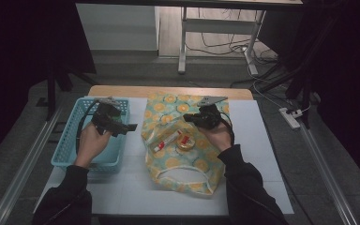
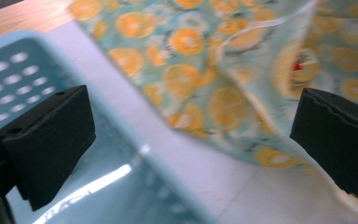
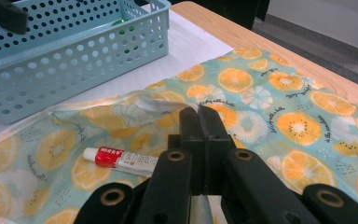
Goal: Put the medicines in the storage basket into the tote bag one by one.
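A white surface carries an orange-print cloth bag. The right gripper hovers with jaws together, a red-capped tube just left of them. The left gripper, jaws wide apart, sits over a blue basket; bag fabric, somewhat blurred, lies beyond.

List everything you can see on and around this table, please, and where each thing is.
basket: one, light blue, left side of table.
cloth bag: one, teal with orange slices, middle of table.
tube: one, white and red, on the bag.
round tin: one, yellow, on the bag beside the tube.
power strip: one, white, on the floor at right.
left claw: one, black, open, over the basket's right edge.
right claw: one, black, shut, over the bag.
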